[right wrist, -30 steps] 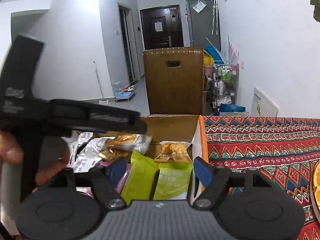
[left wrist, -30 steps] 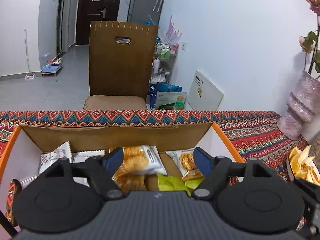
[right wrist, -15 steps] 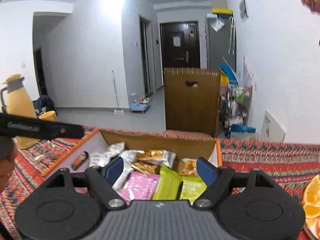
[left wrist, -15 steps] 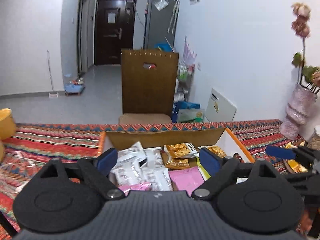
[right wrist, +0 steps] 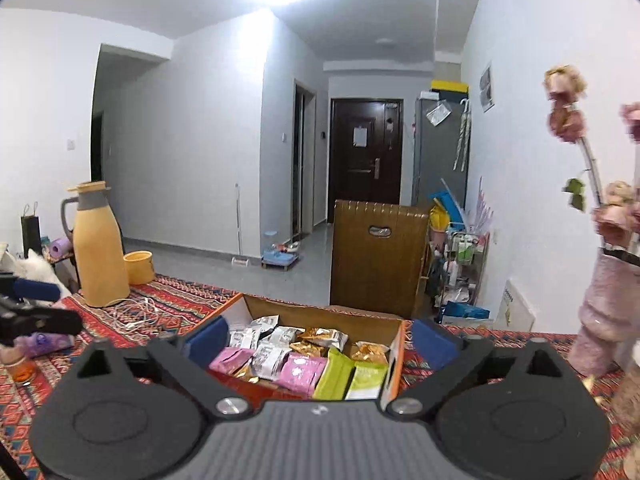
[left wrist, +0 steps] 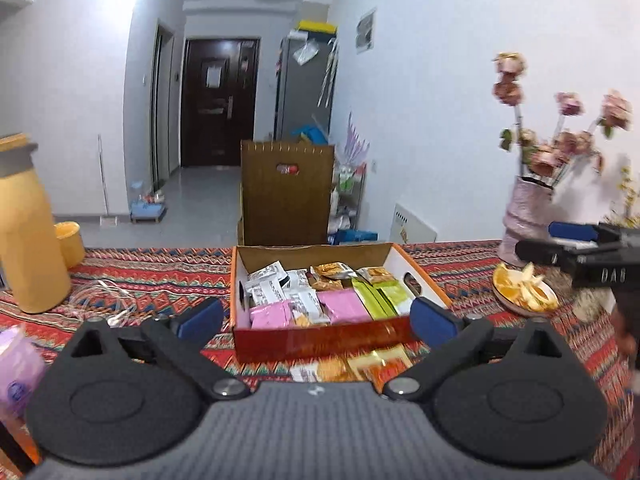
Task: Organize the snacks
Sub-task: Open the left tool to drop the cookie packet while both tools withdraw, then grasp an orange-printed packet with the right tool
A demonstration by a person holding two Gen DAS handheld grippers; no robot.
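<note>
Left tool (left wrist: 316, 318): spread, holding nothing, above worktop (left wrist: 152, 280). Box (left wrist: 320, 340) sits ahead, centred, long axis running away from the camera; packets (left wrist: 344, 306) lie inside lengthwise. Right tool (right wrist: 320, 338): spread, holding nothing, over the box's near edge.

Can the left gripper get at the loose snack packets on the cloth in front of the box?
Probably yes. The left gripper is open and empty, the loose snack packets lie uncovered just below it, nearer than the box, and nothing sits between.
</note>
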